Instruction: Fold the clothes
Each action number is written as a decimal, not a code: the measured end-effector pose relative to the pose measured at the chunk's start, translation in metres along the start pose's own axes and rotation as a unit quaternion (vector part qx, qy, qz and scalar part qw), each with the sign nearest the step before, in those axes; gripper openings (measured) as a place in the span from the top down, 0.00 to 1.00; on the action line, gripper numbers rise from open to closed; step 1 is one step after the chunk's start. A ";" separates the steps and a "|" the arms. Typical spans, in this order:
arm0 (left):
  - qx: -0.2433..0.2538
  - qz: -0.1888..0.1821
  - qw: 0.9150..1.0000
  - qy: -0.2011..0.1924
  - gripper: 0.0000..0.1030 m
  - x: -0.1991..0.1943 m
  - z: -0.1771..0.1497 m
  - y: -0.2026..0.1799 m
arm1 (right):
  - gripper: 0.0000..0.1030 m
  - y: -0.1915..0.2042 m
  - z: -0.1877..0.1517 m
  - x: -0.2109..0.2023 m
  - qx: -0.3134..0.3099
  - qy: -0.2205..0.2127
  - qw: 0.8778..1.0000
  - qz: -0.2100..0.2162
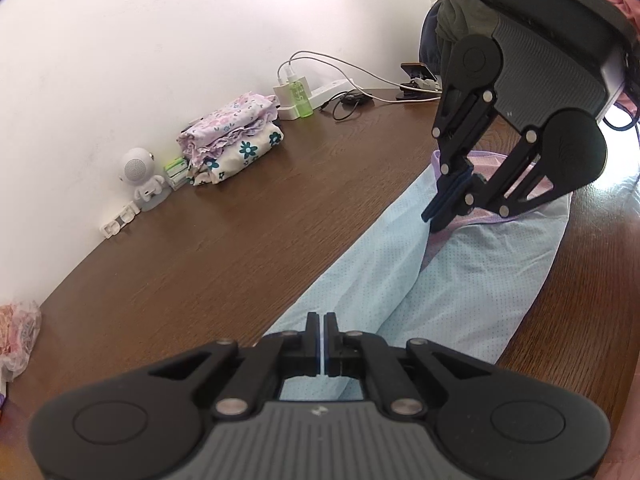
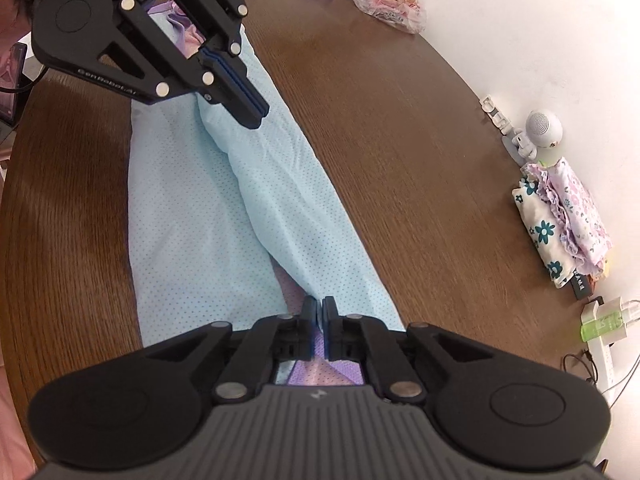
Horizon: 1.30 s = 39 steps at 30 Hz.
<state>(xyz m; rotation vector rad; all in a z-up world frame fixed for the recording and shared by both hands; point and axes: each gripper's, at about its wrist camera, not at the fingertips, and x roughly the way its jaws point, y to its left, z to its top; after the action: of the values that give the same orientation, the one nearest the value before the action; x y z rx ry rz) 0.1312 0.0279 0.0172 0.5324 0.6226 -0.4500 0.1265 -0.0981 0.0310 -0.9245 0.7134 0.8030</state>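
Observation:
A light blue dotted garment with a purple lining lies stretched along the brown table. My left gripper is shut on one end of it. My right gripper is shut on a fold at the far end, by the purple part. In the right wrist view the garment runs from my right gripper, shut on its near end, to my left gripper, shut above the far end. A ridge of cloth runs between the two grippers.
Folded floral clothes are stacked by the wall, next to a small white robot figure. A power strip, chargers and a green bottle stand farther along. A plastic bag lies at the table's end.

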 end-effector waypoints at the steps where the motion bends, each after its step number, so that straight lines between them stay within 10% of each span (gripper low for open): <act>1: -0.003 0.000 1.000 0.001 0.99 0.000 -0.001 0.001 | 0.97 0.000 0.002 -0.005 -0.006 -0.001 1.000 -0.006; 21: -0.032 -0.067 0.997 0.004 0.70 -0.004 -0.023 0.003 | 0.97 0.018 -0.006 -0.011 0.042 0.012 0.999 0.011; 31: -0.019 -0.051 0.998 0.033 0.91 -0.002 -0.034 0.005 | 0.89 0.006 -0.019 -0.011 0.097 -0.007 0.995 0.039; 36: -0.090 -0.058 0.994 -0.011 0.80 -0.020 -0.035 0.023 | 0.68 -0.021 -0.033 -0.032 0.217 -0.085 0.970 0.063; 39: -0.164 -0.050 0.984 -0.044 0.54 -0.026 -0.037 0.038 | 0.58 -0.037 -0.048 -0.028 0.314 -0.133 0.937 0.072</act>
<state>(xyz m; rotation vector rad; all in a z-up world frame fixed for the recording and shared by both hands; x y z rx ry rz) 0.1171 0.0852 0.0206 0.1671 0.6251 -0.4518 0.1338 -0.1620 0.0482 -0.1828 0.7400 0.7420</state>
